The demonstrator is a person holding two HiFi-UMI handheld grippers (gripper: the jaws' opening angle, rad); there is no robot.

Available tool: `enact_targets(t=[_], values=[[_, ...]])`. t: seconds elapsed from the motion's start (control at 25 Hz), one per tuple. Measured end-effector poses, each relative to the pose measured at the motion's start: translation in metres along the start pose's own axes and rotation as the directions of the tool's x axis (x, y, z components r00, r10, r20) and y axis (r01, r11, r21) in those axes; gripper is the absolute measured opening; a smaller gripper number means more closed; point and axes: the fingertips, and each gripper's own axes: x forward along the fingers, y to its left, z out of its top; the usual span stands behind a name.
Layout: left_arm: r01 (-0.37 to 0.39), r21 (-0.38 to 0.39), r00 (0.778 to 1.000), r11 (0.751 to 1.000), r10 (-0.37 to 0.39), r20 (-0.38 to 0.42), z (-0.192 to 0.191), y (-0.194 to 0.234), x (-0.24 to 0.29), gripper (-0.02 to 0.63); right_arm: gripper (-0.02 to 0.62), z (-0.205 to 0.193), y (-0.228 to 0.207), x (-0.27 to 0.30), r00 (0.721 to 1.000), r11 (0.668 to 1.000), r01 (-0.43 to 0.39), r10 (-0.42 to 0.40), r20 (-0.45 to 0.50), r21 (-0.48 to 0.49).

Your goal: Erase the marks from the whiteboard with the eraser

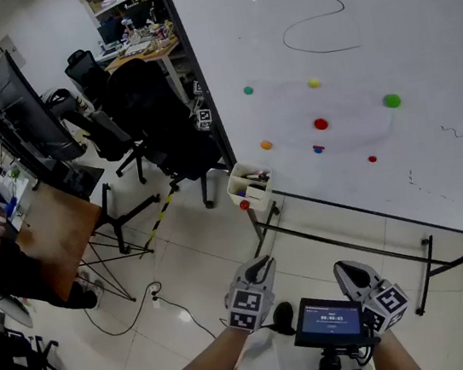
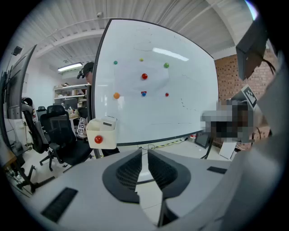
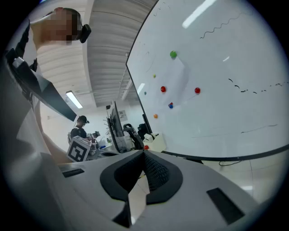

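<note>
head view | left gripper [image 1: 266, 263] jaws closed, empty | right gripper [image 1: 342, 269] jaws closed, empty | both well apart from whiteboard [image 1: 399, 34] | black marks [image 1: 316, 15] on whiteboard

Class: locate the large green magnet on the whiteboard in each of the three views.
Head view: green magnet, right side, above mid-height.
Left gripper view: green magnet, upper part, just right of middle.
Right gripper view: green magnet, upper centre, the highest magnet.
Shared landmark: the big red magnet, near it in all three.
</note>
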Motion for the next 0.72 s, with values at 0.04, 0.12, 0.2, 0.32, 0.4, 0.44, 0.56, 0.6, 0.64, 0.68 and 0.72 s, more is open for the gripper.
enact_targets(t=[0.04, 0.12, 0.2, 0.32, 0.4, 0.44, 0.56, 0.6, 0.64, 0.68, 0.72], values=[[-0.005, 0.006, 1.0, 1.0, 0.005, -0.008, 0.0, 0.01, 0.007, 0.069, 0.008, 0.003, -0.002, 0.007, 1.0, 1.0, 0.005, -0.005, -0.001, 0.001], [-0.013, 0.02, 1.0, 1.0, 0.014, -0.027, 0.0, 0.03, 0.021, 0.079, 0.008, 0.008, -0.006, 0.02, 1.0, 1.0, 0.015, -0.015, -0.002, 0.0], [-0.018, 0.039, 0.999, 0.999, 0.02, -0.049, 0.001, 0.051, 0.039, 0.136, 0.008, 0.013, -0.01, 0.032, 1.0, 1.0, 0.026, -0.026, -0.002, -0.008], [-0.051, 0.078, 0.996, 0.996, 0.057, -0.073, 0.007, 0.087, 0.064, 0.231, 0.008, 0.015, -0.02, 0.047, 0.999, 0.998, 0.053, -0.054, -0.005, -0.023], [-0.092, 0.106, 0.992, 0.99, 0.1, -0.072, 0.015, 0.109, 0.079, 0.25, 0.008, 0.014, -0.027, 0.056, 0.997, 0.997, 0.079, -0.079, 0.001, -0.019], [-0.114, 0.116, 0.99, 0.987, 0.123, -0.069, 0.018, 0.118, 0.087, 0.262, 0.008, 0.015, -0.03, 0.06, 0.996, 0.996, 0.093, -0.093, 0.006, -0.017], [-0.171, 0.131, 0.983, 0.977, 0.179, -0.05, 0.028, 0.138, 0.107, 0.27, 0.008, 0.017, -0.033, 0.07, 0.992, 0.992, 0.125, -0.125, 0.0, -0.018], [-0.182, 0.138, 0.981, 0.974, 0.189, -0.041, 0.031, 0.144, 0.11, 0.268, 0.008, 0.017, -0.031, 0.074, 0.991, 0.991, 0.133, -0.133, -0.004, -0.018], [-0.189, 0.146, 0.98, 0.971, 0.195, -0.033, 0.034, 0.149, 0.113, 0.27, 0.008, 0.017, -0.03, 0.077, 0.99, 0.99, 0.141, -0.141, -0.003, -0.018], [-0.191, 0.152, 0.98, 0.97, 0.197, -0.027, 0.037, 0.152, 0.115, 0.268, 0.008, 0.017, -0.029, 0.08, 0.989, 0.989, 0.149, -0.149, 0.002, -0.017], [-0.19, 0.154, 0.98, 0.97, 0.196, -0.023, 0.039, 0.153, 0.117, 0.27, 0.008, 0.017, -0.029, 0.082, 0.988, 0.988, 0.156, -0.156, 0.007, -0.016]])
